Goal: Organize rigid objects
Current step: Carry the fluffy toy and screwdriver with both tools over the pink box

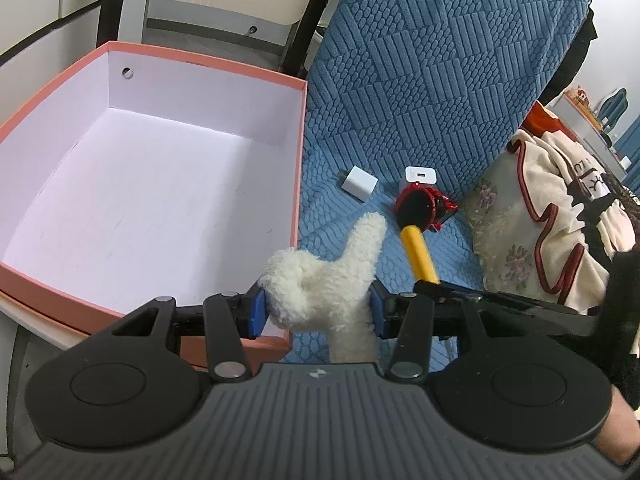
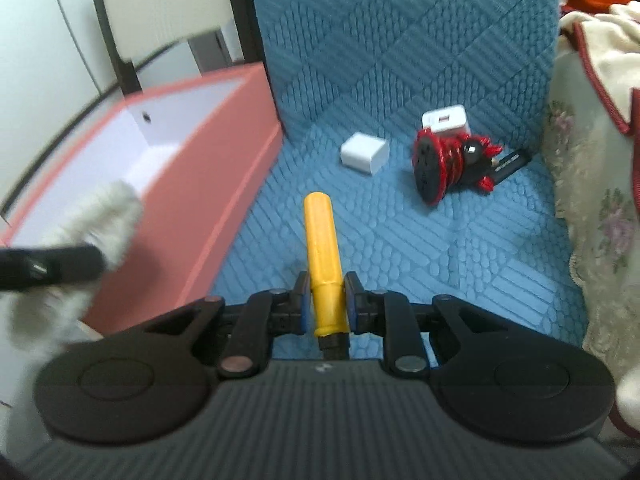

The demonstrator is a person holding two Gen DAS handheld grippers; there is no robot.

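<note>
On the far left, a pink cardboard box with a white inside [image 1: 160,184] was set on a pale ledge, nothing visible in it, a small round hole punched in its back wall. Right at the box's near corner, the left gripper [image 1: 316,312] was clamped on a fluffy white plush piece [image 1: 320,284], blue pads pressed into the fleece on both sides, with one fuzzy limb stuck up and forward past the fingers. The plush was held just beside the box's right wall, above the seat.

Next over, the right gripper [image 2: 325,300] was clenched around a yellow plastic cylindrical handle with a black end [image 2: 322,264], gripped near its lower part so the rounded yellow tip was pointed forward toward the loose stuff. The handle was kept off the cushion, pretty much centred between the fingers.

Further right on the seat, a small white cube charger [image 2: 364,154] was lying on its side, well apart from the handle tip. Beside it, a second white charger with a port on its face [image 2: 444,120] was propped behind a black round reel wrapped in red cord [image 2: 440,164], the two touching. A black stick-shaped gadget [image 2: 512,162] was poking out just past the reel.

All of this was spread on a blue textured quilted seat cover [image 2: 400,240], which ran up the backrest too. A cream floral cushion with dark red trim [image 1: 532,216] was piled at the far right.
</note>
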